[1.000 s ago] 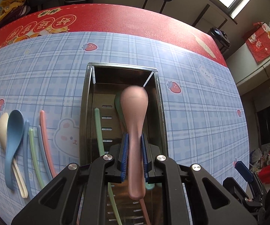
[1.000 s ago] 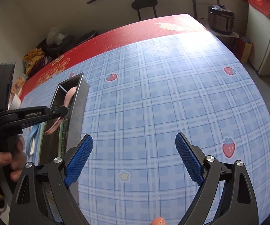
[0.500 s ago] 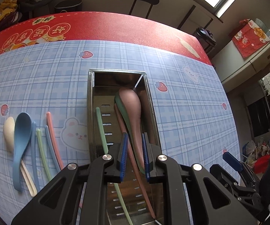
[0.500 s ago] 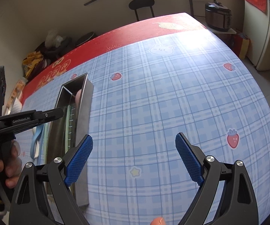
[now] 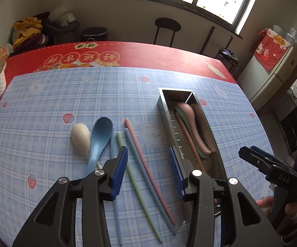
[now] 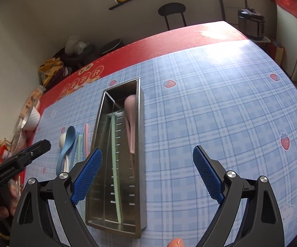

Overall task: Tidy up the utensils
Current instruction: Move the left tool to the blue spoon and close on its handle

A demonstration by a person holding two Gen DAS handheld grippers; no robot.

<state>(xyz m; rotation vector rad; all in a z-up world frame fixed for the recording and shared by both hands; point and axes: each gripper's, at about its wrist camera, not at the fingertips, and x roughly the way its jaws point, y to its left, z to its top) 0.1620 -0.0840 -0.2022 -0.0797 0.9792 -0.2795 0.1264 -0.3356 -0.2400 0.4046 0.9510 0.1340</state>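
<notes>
So the left gripper (image 5: 147, 169) has just been opening up and there's nothing between its pads, it's hanging over the loose chopsticks (image 5: 146, 160) on the tabletop (image 5: 45, 103). Blue spoon (image 5: 99, 138) and cream spoon (image 5: 80, 139) sit just off to its left. The metal utensil tray (image 5: 215, 142) is right beside it on the right, with the pink spoon (image 5: 193, 123) lying inside. Right gripper (image 6: 147, 175) is spread wide, empty, tray under its left finger.

left gripper (image 6: 14, 165) side: "GenRoboAI"
right gripper (image 5: 280, 175) side: "DAS"
red tablecloth border (image 5: 82, 58): upside-down Chinese characters "好运吉祥"
</notes>
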